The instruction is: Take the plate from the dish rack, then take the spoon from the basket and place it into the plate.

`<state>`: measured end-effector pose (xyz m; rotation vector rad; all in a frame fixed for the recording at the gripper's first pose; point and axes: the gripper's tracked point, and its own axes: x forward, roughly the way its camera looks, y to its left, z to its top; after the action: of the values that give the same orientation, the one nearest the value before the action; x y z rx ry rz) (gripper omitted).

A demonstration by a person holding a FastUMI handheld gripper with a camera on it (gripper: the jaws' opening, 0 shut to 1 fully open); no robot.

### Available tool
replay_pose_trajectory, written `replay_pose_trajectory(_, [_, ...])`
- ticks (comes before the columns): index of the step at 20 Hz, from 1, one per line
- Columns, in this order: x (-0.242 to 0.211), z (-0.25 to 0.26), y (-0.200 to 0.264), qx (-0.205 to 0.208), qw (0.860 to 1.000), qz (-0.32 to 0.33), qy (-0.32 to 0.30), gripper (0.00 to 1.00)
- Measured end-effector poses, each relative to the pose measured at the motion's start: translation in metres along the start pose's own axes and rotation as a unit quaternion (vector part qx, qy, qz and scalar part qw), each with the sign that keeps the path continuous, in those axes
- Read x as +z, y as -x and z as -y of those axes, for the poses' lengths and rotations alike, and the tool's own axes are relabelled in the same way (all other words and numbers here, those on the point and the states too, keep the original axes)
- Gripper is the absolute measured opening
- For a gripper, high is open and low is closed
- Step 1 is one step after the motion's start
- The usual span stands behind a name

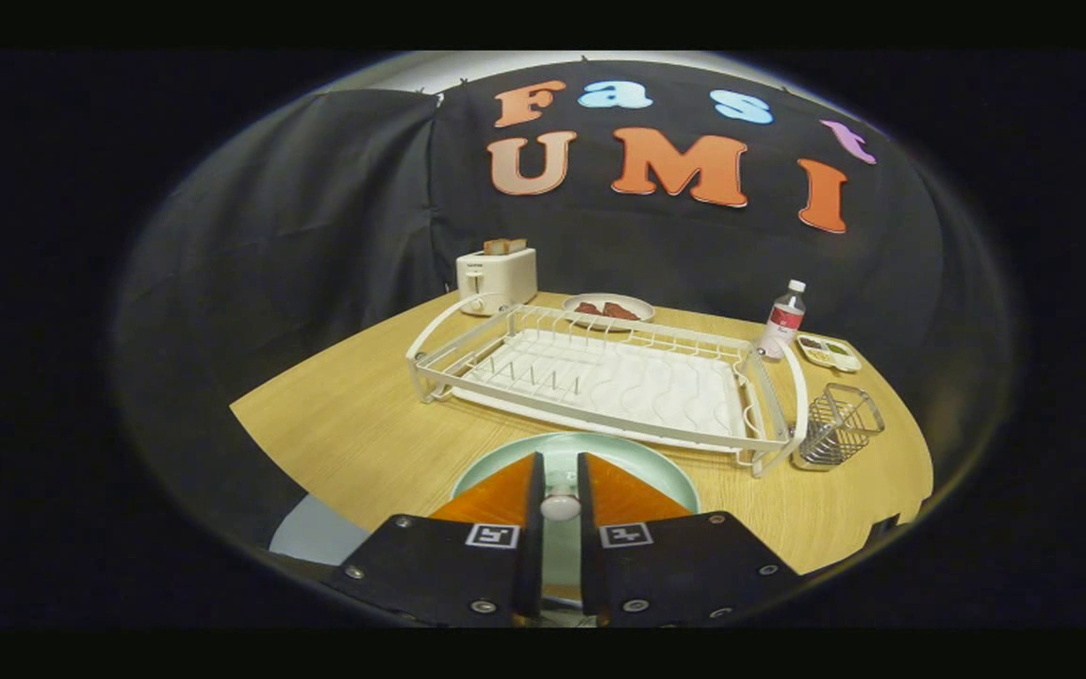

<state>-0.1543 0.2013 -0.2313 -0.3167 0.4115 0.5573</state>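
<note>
A pale green plate [658, 469] lies flat on the wooden table [354, 424], just in front of the white dish rack [590, 429]. My gripper [559, 460] hovers over the plate with its fingers drawn close together. A small white rounded piece, apparently the spoon [560, 507], is pinched between them; the rest of it is hidden. The rack holds no dishes. The wire basket [837, 429] stands at the rack's right end, beyond the fingers to the right, and looks empty.
A white toaster [498, 275] with toast stands behind the rack's left end. Beside it sits a plate with food [611, 308]. A bottle [781, 322] and a small tray [828, 352] stand at the back right. The table's edge runs close on the left.
</note>
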Motion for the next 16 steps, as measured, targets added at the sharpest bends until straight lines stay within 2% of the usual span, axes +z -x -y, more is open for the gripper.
replay_pose_trajectory(4, [-0.007, 0.004, -0.005, 0.000, 1.000, -0.016, 0.005, 0.25])
replay_pose_trajectory(7, [-0.005, 0.010, -0.003, -0.007, 1.000, -0.015, 0.010, 0.43])
replay_pose_trajectory(8, [-0.003, 0.012, -0.004, -0.010, 1.000, -0.012, 0.009, 0.59])
replay_pose_trajectory(9, [0.002, 0.015, -0.002, -0.014, 1.000, -0.008, 0.007, 0.68])
replay_pose_trajectory(10, [0.005, 0.019, -0.002, -0.018, 1.000, -0.004, 0.005, 0.83])
replay_pose_trajectory(12, [0.017, 0.031, 0.001, -0.031, 0.999, 0.005, -0.004, 0.98])
replay_pose_trajectory(16, [0.045, 0.060, 0.008, -0.059, 0.997, 0.027, -0.032, 0.99])
